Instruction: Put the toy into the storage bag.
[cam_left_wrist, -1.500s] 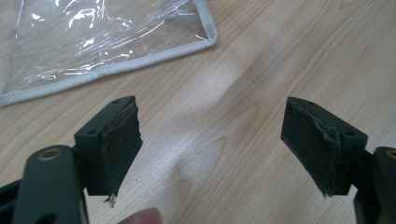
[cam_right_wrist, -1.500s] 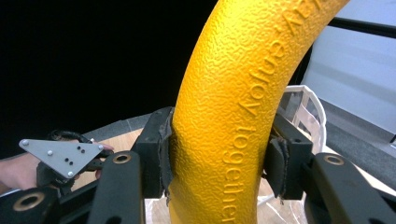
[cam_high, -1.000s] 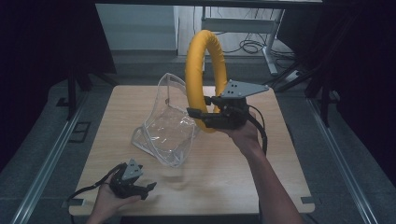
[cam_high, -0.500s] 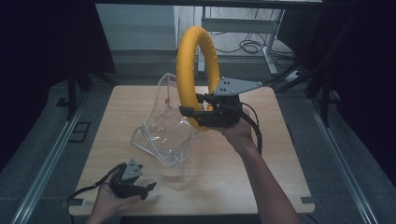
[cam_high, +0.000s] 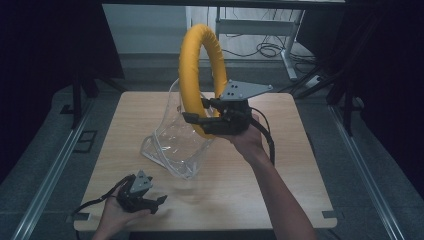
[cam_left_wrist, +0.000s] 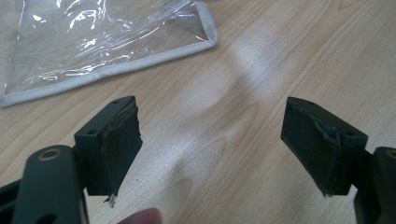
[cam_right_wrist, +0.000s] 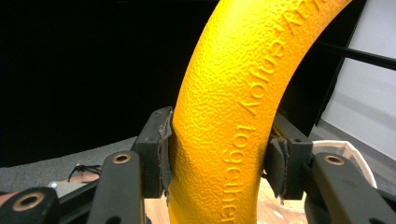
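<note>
Right gripper view has the right tool (cam_right_wrist: 217, 158) pinching the yellow ring (cam_right_wrist: 243, 102), raised above the clear bag (cam_high: 175, 137) on the worktop (cam_high: 300, 165); its pebbled foam skin looks light, grippy and slightly yielding, best held across the tube, while the left tool (cam_left_wrist: 210, 144) rests spread.

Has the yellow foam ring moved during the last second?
Yes. The yellow foam ring, clamped in the right gripper, drifted slightly left over the clear plastic bag, judged against the wooden table.

Right gripper (cam_high: 196, 116) raised, jaws clamped; left gripper (cam_high: 161, 201) low, agape
</note>
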